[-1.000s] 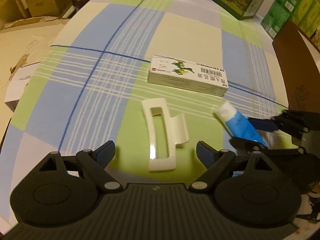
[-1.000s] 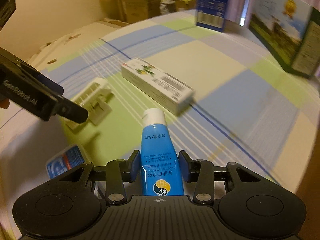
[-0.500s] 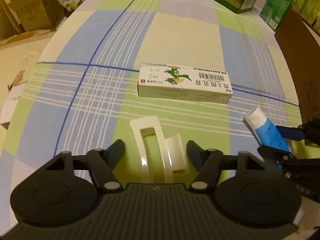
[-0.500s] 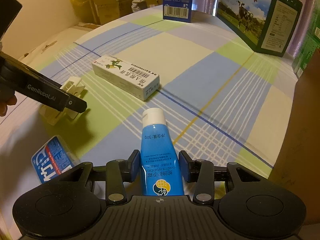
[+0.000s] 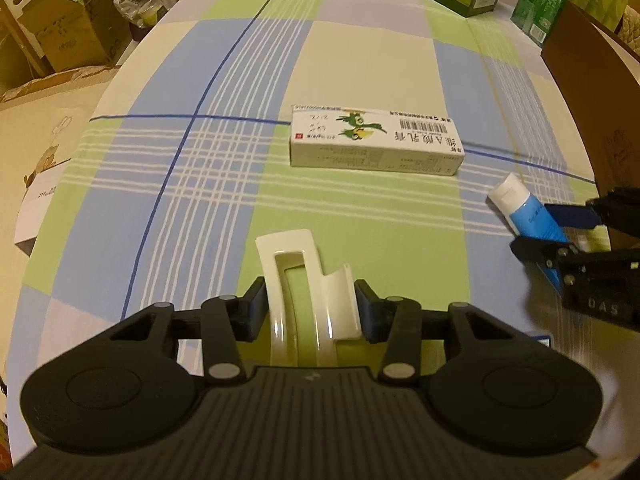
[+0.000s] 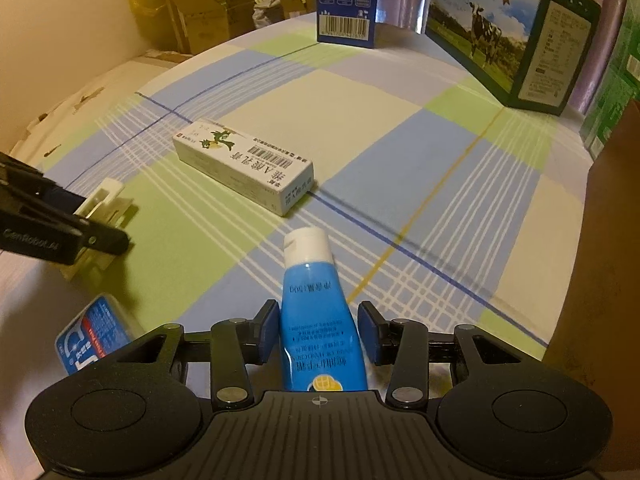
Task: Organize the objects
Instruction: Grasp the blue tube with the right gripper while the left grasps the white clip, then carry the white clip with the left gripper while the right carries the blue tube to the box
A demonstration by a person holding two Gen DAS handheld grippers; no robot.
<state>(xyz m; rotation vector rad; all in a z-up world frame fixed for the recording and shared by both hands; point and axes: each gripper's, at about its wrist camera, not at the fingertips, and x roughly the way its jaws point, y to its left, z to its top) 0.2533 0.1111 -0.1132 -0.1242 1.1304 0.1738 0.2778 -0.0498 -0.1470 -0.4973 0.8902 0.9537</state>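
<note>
Hair clip: a white claw clip (image 5: 306, 284) lies on the checked cloth of the bench (image 5: 360, 60), pinched between the blue pads of the left tool (image 5: 308, 306), whose fingers touch both its sides.
Blue tube: a white-capped tube (image 6: 316, 308) sits between the fingers of the right tool (image 6: 318, 330); the left pad touches it, a thin gap shows at the right pad, cap pointing away.
White carton: a long box (image 5: 376, 142) printed with a green bird lies flat beyond both, apart from them.
Right view only: a small blue packet (image 6: 94, 334) lies near the bench's edge, beside the left tool; a cow-printed carton (image 6: 516, 36) and a dark blue box (image 6: 346, 0) stand at the far side.
Left view only: the clip's open slot; brown cardboard (image 5: 592, 92) rising at right.
</note>
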